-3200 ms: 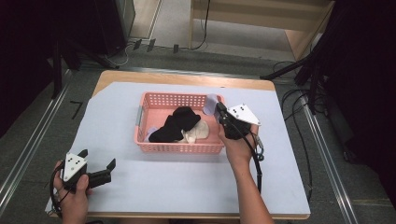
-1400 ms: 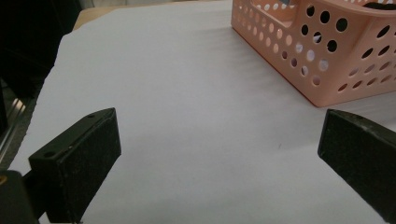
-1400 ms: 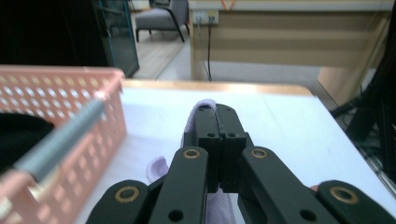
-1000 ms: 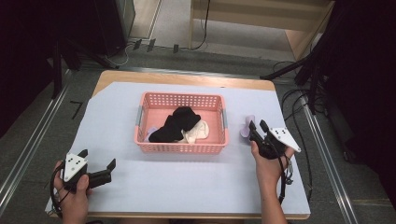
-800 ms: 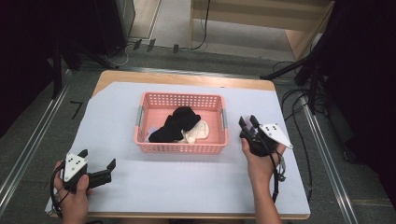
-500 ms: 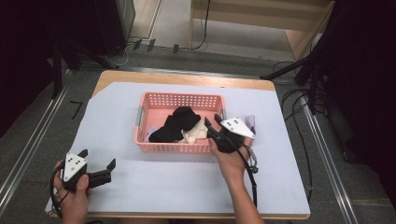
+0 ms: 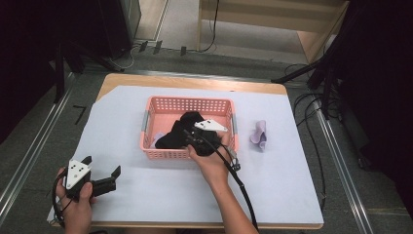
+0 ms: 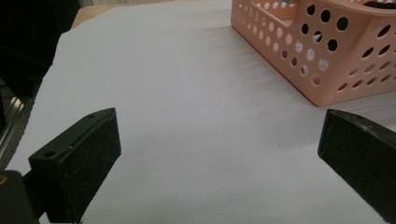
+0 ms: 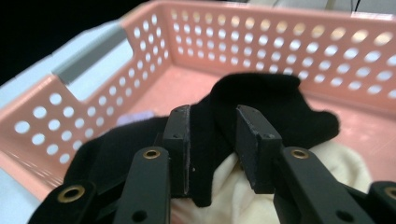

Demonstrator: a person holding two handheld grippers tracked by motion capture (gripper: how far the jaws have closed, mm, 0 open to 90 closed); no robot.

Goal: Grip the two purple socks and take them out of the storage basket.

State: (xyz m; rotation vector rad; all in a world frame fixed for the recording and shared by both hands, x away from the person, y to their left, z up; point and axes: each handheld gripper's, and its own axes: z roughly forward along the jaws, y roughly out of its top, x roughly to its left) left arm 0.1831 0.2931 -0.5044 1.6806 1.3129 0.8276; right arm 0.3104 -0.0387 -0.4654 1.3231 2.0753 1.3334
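Observation:
A pink perforated basket (image 7: 187,100) sits mid-table and holds a heap of black cloth (image 7: 192,118), a cream piece (image 9: 336,163) and a lilac scrap (image 9: 135,116). My right gripper (image 7: 187,137) reaches into the basket (image 9: 280,42) from the near side. Its jaws (image 9: 213,114) have just been closing and stand narrow, with a fold of the black cloth (image 9: 261,98) between them; the pads do not clearly pinch it. My left gripper (image 7: 103,165) rests low at the near left, open and holding nothing (image 8: 219,121), with the basket's corner (image 8: 327,60) ahead of it.
A crumpled lilac cloth (image 7: 258,134) lies on the white sheet just right of the basket. The right gripper's cable (image 7: 238,180) trails back along the forearm. Dark floor, rails and cables surround the table.
The right gripper carried the lilac cloth out of the basket, left it on the sheet to the right, then swung back left into the basket with narrower jaws. The left gripper has not moved.

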